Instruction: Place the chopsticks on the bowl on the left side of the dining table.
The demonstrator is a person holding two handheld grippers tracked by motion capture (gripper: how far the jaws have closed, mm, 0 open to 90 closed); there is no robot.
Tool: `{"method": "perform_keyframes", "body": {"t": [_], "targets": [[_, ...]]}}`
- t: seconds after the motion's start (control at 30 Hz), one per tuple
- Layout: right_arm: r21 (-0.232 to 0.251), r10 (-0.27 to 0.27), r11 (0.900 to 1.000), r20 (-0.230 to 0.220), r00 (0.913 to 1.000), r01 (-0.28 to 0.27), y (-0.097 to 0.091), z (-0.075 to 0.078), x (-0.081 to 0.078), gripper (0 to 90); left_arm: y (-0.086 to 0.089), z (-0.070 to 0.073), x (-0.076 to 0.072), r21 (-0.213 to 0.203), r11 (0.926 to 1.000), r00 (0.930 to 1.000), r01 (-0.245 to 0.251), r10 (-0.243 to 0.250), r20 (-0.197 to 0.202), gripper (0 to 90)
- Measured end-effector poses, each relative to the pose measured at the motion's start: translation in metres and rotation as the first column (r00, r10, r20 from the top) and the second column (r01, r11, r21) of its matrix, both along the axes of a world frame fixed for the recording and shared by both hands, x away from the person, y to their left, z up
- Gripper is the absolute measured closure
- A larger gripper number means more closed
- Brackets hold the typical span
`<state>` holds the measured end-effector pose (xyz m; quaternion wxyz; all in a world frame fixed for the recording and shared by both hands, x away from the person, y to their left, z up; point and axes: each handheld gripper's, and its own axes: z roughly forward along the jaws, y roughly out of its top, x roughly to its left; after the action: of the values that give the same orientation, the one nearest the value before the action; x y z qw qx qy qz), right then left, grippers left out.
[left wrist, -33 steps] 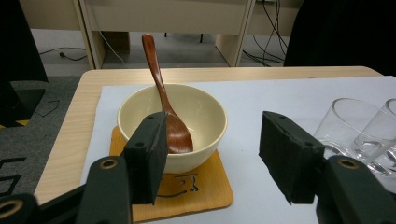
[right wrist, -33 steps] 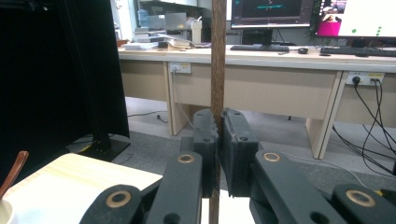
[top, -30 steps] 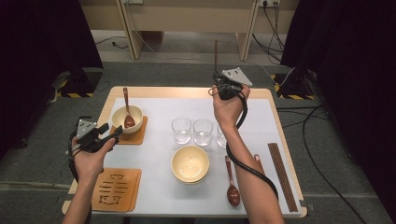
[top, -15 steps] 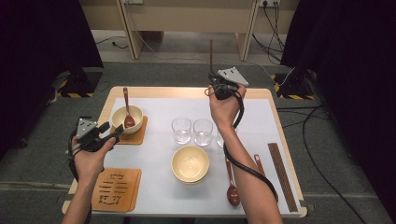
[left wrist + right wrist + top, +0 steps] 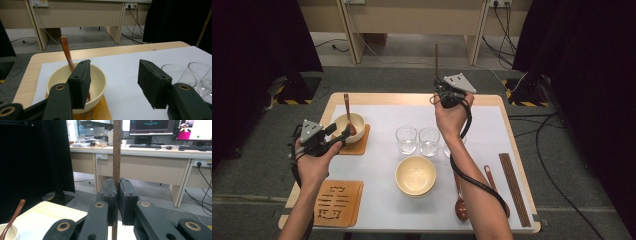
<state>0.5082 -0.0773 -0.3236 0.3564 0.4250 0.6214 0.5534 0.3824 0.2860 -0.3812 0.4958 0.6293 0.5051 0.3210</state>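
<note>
- Near left corner of the table [image 5: 377, 210]: cork mat [image 5: 338, 202] with cut-out pattern, nothing on it.
- Near edge, middle: cream bowl [image 5: 415, 175], empty, looks stacked on another.
- Right of that bowl: two brown spoons [image 5: 460, 207] lying lengthwise, partly hidden under the right forearm.
- Along the right edge: dark chopstick pair [image 5: 513, 187] lying flat, well apart from both grippers.
- Left gripper [image 5: 341, 136] at the left edge, level, pointing at a second cream bowl [image 5: 98, 81]. Jaws wide apart and have just been closing a little; nothing between the pads. Its left jaw sits in front of that bowl's rim; the other is over the bare white sheet.
- That bowl stands on a brown coaster [image 5: 360, 142] and has a wooden spoon [image 5: 66, 51] leaning in it, handle towards the far edge.
- Middle of the table: two clear glasses [image 5: 406, 139] side by side; a third is mostly hidden behind the right wrist.
- Right gripper [image 5: 117, 192] held up over the far edge, pointing upward. Jaws clamped tight on a single dark chopstick [image 5: 116, 150], which stands upright, its top end out of that gripper's view.
- The raised right hand [image 5: 452, 117] and cable block part of the table behind the glasses.
- Beyond the table: grey floor, desk legs, cables, black curtains both sides.
</note>
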Motion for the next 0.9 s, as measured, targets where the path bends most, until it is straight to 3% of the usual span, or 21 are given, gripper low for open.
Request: {"method": "perform_keyframes", "body": {"t": [0.17, 0.47, 0.63, 0.9], "targets": [[0.0, 0.003, 1.0, 0.001, 1.0, -0.003, 0.002, 0.0, 0.0, 85.1, -0.012, 0.009, 0.01, 0.005, 0.9991, 0.999, 0.042, -0.042, 0.016, 44.3], [-0.002, 0.012, 0.9999, 0.004, 0.9999, -0.012, 0.005, 0.0, -0.001, 85.1, -0.04, 0.027, 0.038, -0.009, 0.9913, 0.9901, 0.131, -0.13, 0.052, 48.5], [-0.004, 0.011, 0.9999, 0.006, 0.9999, -0.011, 0.004, 0.001, -0.002, 85.1, -0.059, 0.038, 0.055, -0.012, 0.9845, 0.9819, 0.175, -0.174, 0.075, 50.8], [-0.002, 0.015, 0.9999, 0.014, 0.9998, -0.015, 0.004, 0.003, -0.003, 85.1, -0.092, 0.056, 0.08, -0.009, 0.9666, 0.9619, 0.256, -0.254, 0.101, 53.7]]}}
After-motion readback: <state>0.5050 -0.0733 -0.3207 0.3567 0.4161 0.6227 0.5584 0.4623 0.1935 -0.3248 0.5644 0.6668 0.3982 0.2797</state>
